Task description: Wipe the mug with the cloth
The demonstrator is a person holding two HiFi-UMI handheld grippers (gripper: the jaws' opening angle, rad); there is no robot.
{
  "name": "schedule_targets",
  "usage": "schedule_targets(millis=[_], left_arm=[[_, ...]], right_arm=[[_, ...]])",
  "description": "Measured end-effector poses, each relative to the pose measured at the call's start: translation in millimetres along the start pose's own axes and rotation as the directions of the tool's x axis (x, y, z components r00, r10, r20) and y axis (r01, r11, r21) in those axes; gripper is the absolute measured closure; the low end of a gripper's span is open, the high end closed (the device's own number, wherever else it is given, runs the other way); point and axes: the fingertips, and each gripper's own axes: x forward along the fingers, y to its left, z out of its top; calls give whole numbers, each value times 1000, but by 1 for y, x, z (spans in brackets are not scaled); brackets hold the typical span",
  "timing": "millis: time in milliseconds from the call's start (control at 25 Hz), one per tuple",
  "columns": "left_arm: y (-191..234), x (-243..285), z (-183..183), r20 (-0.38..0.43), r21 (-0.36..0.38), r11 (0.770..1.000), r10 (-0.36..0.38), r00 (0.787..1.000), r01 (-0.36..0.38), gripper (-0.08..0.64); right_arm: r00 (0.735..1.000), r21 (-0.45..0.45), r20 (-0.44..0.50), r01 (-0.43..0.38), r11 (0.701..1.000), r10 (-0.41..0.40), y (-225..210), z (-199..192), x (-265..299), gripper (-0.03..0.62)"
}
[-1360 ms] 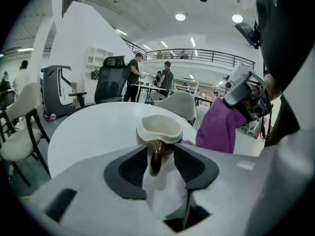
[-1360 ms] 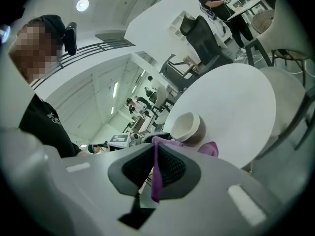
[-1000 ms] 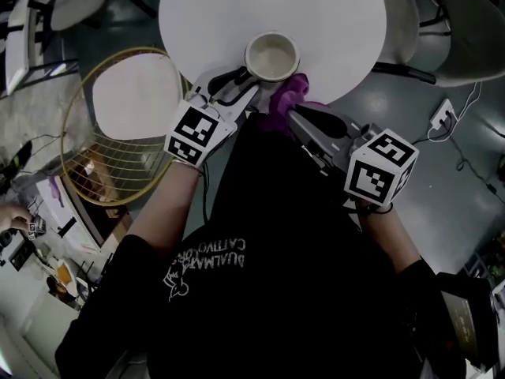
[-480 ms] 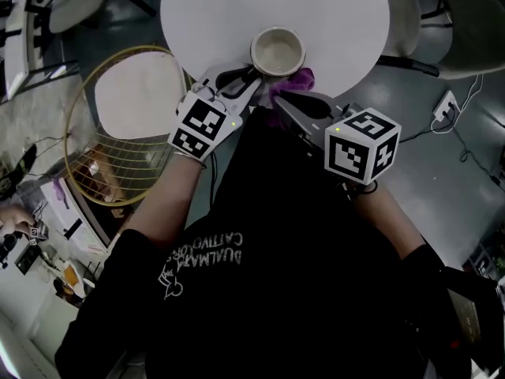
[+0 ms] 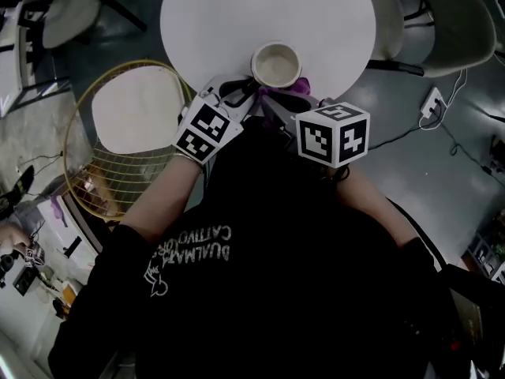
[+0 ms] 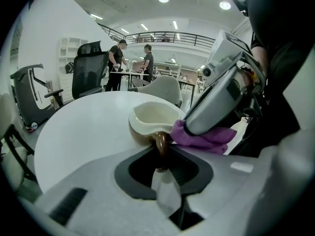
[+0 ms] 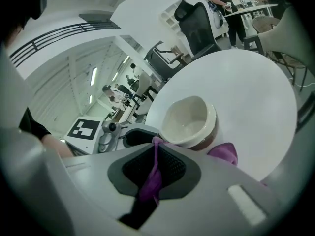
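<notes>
Left gripper view: your left gripper (image 6: pixel 163 150) just closed on the mug (image 6: pixel 150 119) handle (image 6: pixel 160 141); right gripper (image 7: pixel 156 144) clamps the cloth (image 7: pixel 224 153) (bunched against mug).

One mug (image 5: pixel 276 64), one cloth (image 5: pixel 290 91), one table (image 5: pixel 221 14) — and two hand-held grippers (image 5: pixel 245 88) (image 5: pixel 274 107).

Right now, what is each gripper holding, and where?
Left gripper, fingers just closed, holds the mug by its handle; right gripper pinches a fold of the cloth.

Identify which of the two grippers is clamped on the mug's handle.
The left gripper: its jaws have just closed on the brown handle; the right gripper grips the purple cloth.
</notes>
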Motion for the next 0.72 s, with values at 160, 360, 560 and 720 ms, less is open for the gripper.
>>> schedule_targets(millis=[160, 360, 560, 720], left_arm=[[-3, -2, -1, -16, 3, 999, -50, 999, 50, 499], [-4, -4, -4, -31, 25, 994, -106, 994, 107, 497], [-5, -6, -5, -29, 23, 992, -127, 992, 127, 495], [-4, -8, -7, -15, 7, 990, -139, 990, 139, 494]], right_arm=[[998, 56, -37, 43, 997, -41, -12, -3, 0, 563], [998, 107, -22, 65, 992, -63, -13, -4, -2, 563], [997, 142, -25, 77, 987, -74, -14, -3, -6, 563], [994, 144, -29, 111, 983, -108, -20, -5, -12, 563]])
